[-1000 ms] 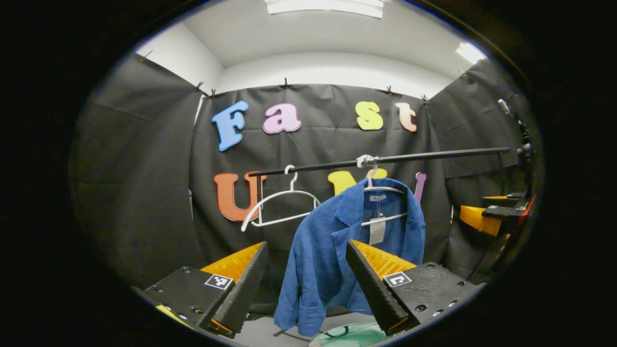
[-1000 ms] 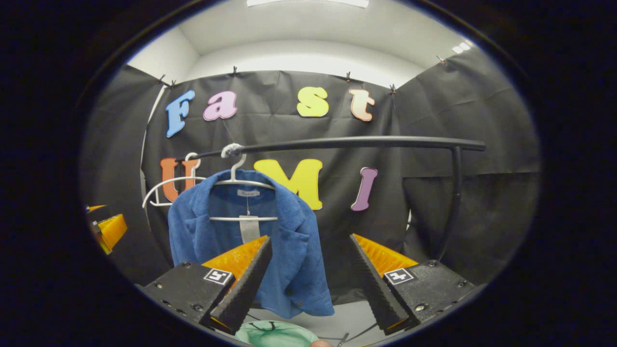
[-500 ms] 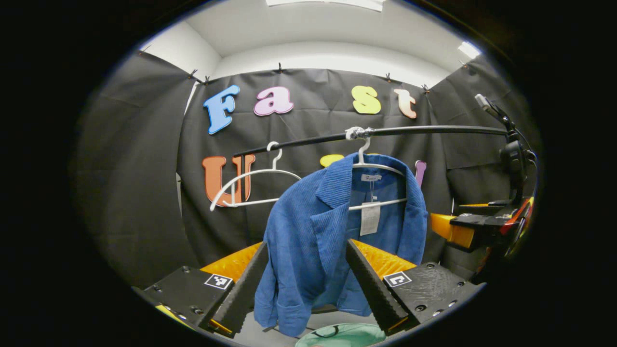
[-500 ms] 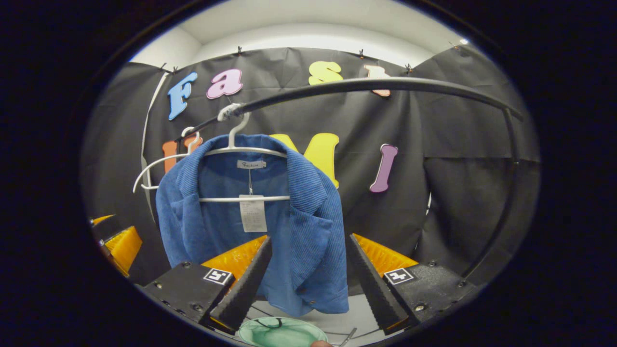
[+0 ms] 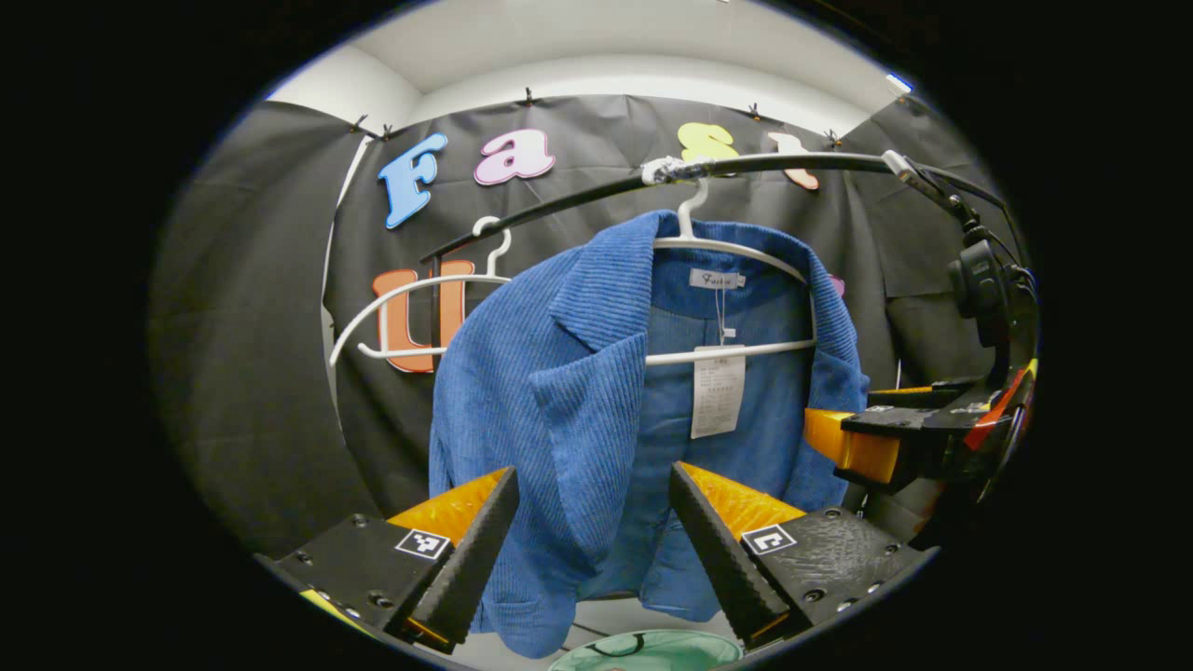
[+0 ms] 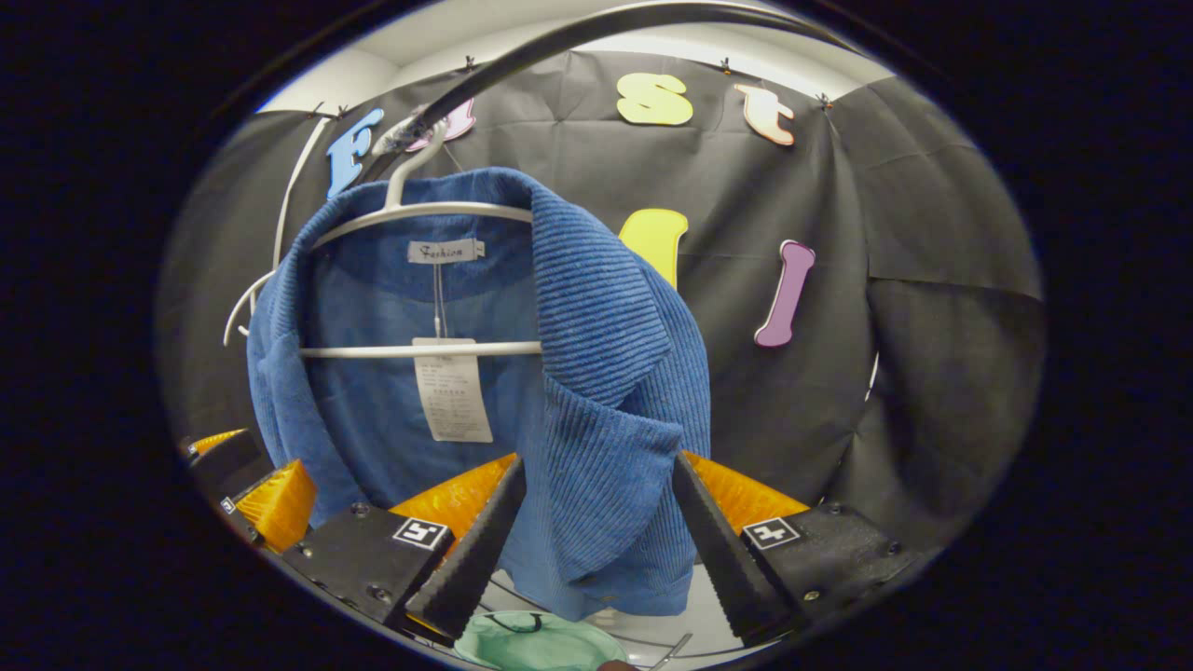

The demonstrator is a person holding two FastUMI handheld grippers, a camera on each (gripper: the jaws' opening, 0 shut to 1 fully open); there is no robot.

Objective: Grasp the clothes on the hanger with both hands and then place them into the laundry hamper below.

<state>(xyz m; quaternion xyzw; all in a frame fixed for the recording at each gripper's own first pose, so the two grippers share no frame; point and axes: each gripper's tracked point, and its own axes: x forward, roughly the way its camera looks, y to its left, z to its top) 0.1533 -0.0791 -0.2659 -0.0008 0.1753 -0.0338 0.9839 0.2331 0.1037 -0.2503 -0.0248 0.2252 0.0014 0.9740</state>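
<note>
Your left gripper (image 5: 582, 540) is spread wide with the jacket (image 5: 578, 410) dead ahead at 12 o'clock, its front panel hanging in the gap between the fingers but not yet pinched. Your right gripper (image 6: 596, 531) is likewise parted, and the jacket's other lapel (image 6: 606, 373) drops straight down between its fingers at 12. The jacket's long axis runs vertical, from the hanger (image 5: 718, 247) on the rail (image 5: 774, 166) down to the hem, so both grips come in across the cloth. Neither hand looks clearly nearer; both sit right at the fabric (in the left gripper view the right gripper shows at 3 o'clock, just beside the jacket's edge). The hamper (image 6: 536, 641) lies at 6 o'clock under the hem, so you have open room straight down. Mind the empty hanger (image 5: 410, 303) at 10 o'clock and the rail overhead when you lift the collar clear.
</note>
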